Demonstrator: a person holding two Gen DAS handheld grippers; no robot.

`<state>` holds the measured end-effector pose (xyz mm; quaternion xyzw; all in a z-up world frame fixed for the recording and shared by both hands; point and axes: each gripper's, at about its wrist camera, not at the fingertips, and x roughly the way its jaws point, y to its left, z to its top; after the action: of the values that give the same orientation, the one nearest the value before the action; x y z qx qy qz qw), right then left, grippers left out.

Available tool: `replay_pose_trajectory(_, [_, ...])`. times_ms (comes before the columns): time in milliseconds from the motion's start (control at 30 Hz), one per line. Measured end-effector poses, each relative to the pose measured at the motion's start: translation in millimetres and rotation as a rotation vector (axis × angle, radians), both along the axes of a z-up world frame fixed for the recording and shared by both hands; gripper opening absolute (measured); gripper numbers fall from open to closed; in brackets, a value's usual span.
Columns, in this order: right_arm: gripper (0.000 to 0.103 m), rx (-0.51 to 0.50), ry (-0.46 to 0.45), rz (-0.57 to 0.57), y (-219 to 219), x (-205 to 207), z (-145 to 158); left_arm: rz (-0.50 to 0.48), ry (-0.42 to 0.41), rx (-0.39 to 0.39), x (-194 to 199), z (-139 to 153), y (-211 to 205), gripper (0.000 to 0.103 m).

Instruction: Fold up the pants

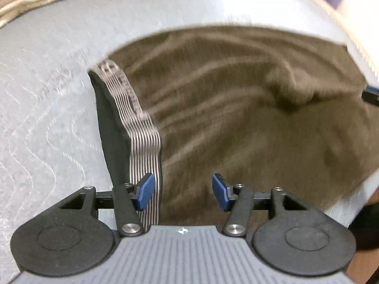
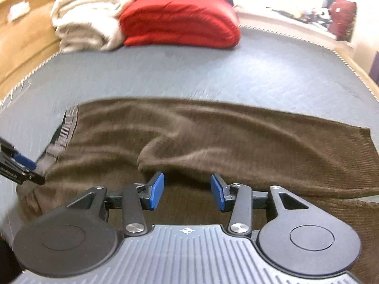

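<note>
Brown ribbed pants [image 2: 213, 137] lie lengthwise across a grey quilted mattress [image 2: 189, 75], folded leg on leg, with wrinkles near the middle. Their striped elastic waistband [image 1: 142, 146] is at the left end and the black inner lining shows there. My left gripper [image 1: 183, 191] hovers over the waist end, open, with its left pad beside the waistband and nothing pinched. It also shows at the left edge of the right wrist view as the left gripper [image 2: 21, 165]. My right gripper [image 2: 187, 191] is open over the near edge of the pants at mid-length, not pressing on the cloth.
A folded red garment [image 2: 180, 21] and a folded beige blanket [image 2: 87, 21] sit at the far end of the mattress. A wooden bed frame [image 2: 26, 35] runs along the left. The corded mattress edge [image 2: 343, 56] curves at the right.
</note>
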<state>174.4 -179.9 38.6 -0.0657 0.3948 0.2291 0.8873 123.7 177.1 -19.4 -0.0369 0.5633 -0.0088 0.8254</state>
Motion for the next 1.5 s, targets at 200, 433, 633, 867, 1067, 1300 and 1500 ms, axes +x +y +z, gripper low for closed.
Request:
replay_pose_trajectory(200, [0.048,0.038,-0.026,-0.058,-5,15,6,0.047,-0.152,0.033,9,19,-1,0.06])
replay_pose_trajectory(433, [0.048,0.087,-0.002,-0.092,-4,30,9,0.124,-0.265,0.029,31,31,-4,0.06])
replay_pose_trajectory(633, [0.049,0.061,-0.063,-0.054,12,30,16,0.103,-0.269,0.033,45,34,-16,0.06])
replay_pose_trajectory(867, [0.049,0.076,-0.061,-0.031,19,34,18,0.055,-0.296,0.014,55,38,-27,0.038])
replay_pose_trajectory(1067, [0.049,0.094,-0.045,-0.047,16,38,18,0.033,-0.29,-0.003,58,36,-28,0.026])
replay_pose_trajectory(1300, [0.049,0.129,-0.039,-0.072,6,38,22,0.049,-0.303,-0.009,56,37,-23,0.016])
replay_pose_trajectory(1500, [0.048,0.165,-0.048,-0.096,-3,39,27,0.193,-0.328,-0.09,51,50,7,0.011])
